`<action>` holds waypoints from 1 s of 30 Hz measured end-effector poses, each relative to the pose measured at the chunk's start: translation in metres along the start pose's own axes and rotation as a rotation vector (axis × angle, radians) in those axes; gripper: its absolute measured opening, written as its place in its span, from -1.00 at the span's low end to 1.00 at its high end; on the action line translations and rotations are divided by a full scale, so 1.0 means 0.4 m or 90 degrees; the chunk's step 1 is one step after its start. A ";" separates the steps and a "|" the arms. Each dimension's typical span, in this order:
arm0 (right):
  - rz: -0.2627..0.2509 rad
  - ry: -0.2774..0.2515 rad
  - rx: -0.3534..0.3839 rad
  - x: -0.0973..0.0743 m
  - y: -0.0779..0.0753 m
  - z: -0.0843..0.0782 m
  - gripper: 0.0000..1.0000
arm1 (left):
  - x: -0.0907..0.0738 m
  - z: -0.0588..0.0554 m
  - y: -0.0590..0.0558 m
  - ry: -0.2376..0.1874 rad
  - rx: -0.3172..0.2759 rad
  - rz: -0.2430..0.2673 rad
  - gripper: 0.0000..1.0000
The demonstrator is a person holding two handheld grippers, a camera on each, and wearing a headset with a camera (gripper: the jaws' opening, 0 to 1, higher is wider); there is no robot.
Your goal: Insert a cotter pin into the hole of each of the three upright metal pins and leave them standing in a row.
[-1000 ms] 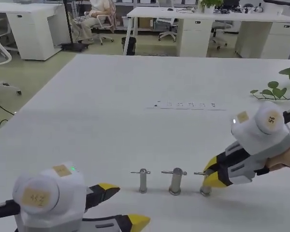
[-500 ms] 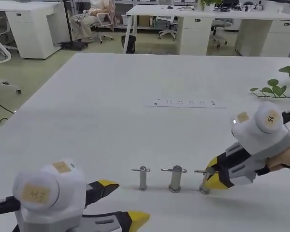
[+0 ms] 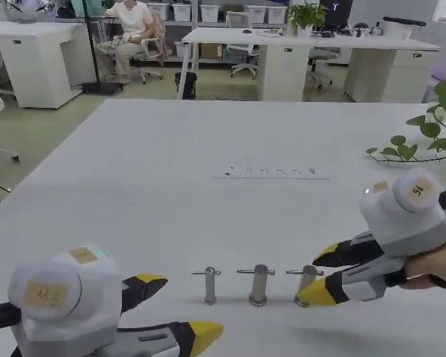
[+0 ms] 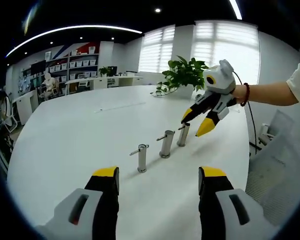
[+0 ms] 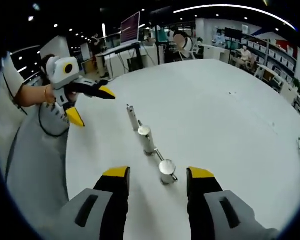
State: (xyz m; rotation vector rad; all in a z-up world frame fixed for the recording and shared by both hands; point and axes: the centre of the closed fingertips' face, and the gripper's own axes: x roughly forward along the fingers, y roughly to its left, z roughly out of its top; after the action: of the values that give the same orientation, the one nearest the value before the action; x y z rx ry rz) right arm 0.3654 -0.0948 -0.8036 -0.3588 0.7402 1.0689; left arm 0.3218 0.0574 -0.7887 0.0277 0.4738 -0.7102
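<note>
R tongs (image 3: 309,281) apart w/ end pin (image 5: 166,169) betw. tips; L tongs (image 4: 159,173) apart, well away.

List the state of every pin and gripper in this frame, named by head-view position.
Left pin: upright, cotter pin through its top.
Middle pin: upright, cotter pin through its top.
Right pin: upright, cotter pin through its top, between the right gripper's jaws.
Left gripper: open, holding nothing.
Right gripper: open, jaws on either side of the right pin.
</note>
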 end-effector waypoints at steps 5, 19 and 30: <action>-0.040 -0.037 0.045 -0.023 0.018 0.015 0.01 | -0.016 -0.004 0.001 0.010 -0.002 0.012 0.32; -0.147 -0.104 0.140 -0.068 0.049 -0.020 0.27 | -0.060 -0.001 0.020 0.031 -0.005 0.068 0.36; -0.177 -0.125 0.117 -0.097 0.082 -0.021 0.35 | -0.077 0.006 0.009 0.017 -0.006 0.097 0.40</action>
State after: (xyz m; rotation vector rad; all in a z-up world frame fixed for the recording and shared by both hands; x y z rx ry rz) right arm 0.3227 -0.1104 -0.7798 -0.1890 0.5880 0.7543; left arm 0.3046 0.0788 -0.7739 0.0634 0.4957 -0.5584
